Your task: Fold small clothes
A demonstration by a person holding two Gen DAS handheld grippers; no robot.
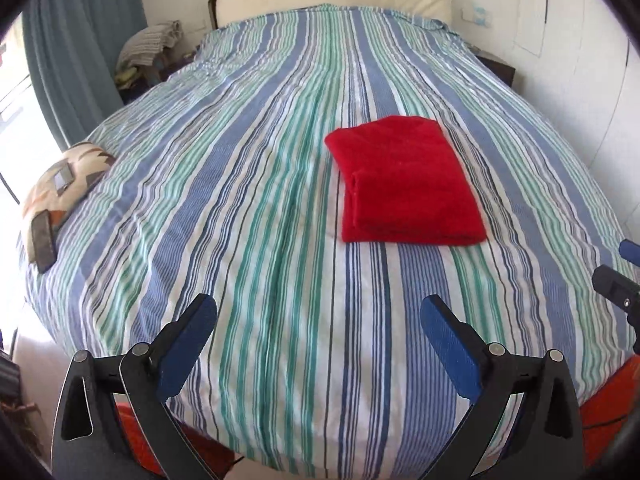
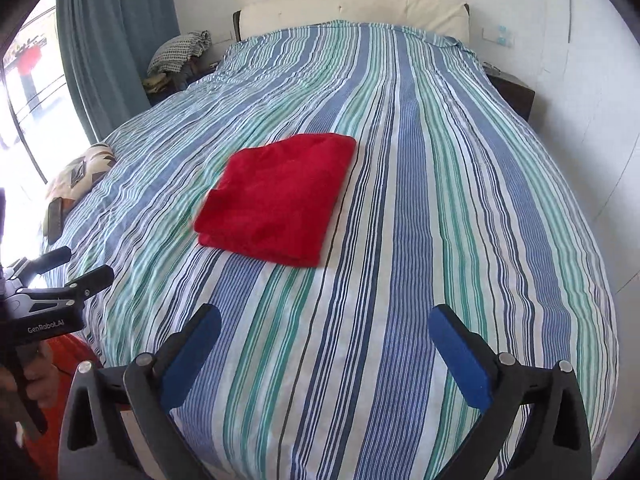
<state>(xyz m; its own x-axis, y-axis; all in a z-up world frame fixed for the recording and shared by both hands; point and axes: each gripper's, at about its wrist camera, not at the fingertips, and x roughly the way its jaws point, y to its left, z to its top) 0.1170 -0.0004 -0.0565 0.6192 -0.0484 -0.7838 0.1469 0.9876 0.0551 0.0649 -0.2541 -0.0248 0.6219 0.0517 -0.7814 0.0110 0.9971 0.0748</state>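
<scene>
Cloth, one folded red piece (image 1: 404,182), lay on the striped bed (image 1: 240,184) ahead and right of our left gripper (image 1: 318,316), whose two blue pads stood wide apart, gripping nothing. From our right gripper (image 2: 324,326), equally spread and empty, the cloth sat ahead-left; only here we saw a hand (image 2: 38,372) at left.

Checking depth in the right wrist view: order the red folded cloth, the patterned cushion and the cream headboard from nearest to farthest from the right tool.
1. Red folded cloth, mid-bed, left of centre.
2. Patterned cushion, bed's left edge.
3. Cream headboard, far end.
</scene>
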